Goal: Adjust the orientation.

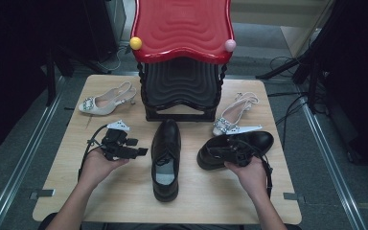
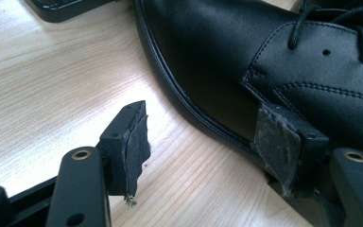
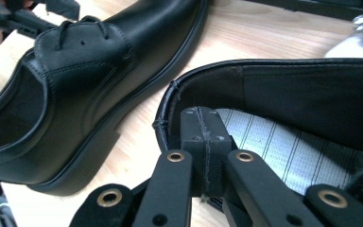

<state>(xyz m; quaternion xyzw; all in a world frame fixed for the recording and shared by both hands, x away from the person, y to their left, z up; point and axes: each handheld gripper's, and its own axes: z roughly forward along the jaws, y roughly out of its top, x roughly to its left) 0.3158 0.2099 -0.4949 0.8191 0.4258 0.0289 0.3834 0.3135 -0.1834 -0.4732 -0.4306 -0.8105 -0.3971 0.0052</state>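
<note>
High view: two black lace-up shoes on the wooden worktop, in front of a red-and-black stool. Centre shoe points toe-first at the stool; right shoe lies crosswise beside it. Left tongs released, jaws spread, one pad against the centre shoe's toe side. Right tongs clenched, pads together at the right shoe's heel rim. White sandals flank the stool.

A recording lab: a pale wooden bench on metal floor rails, dark stands and loose cables around.
</note>
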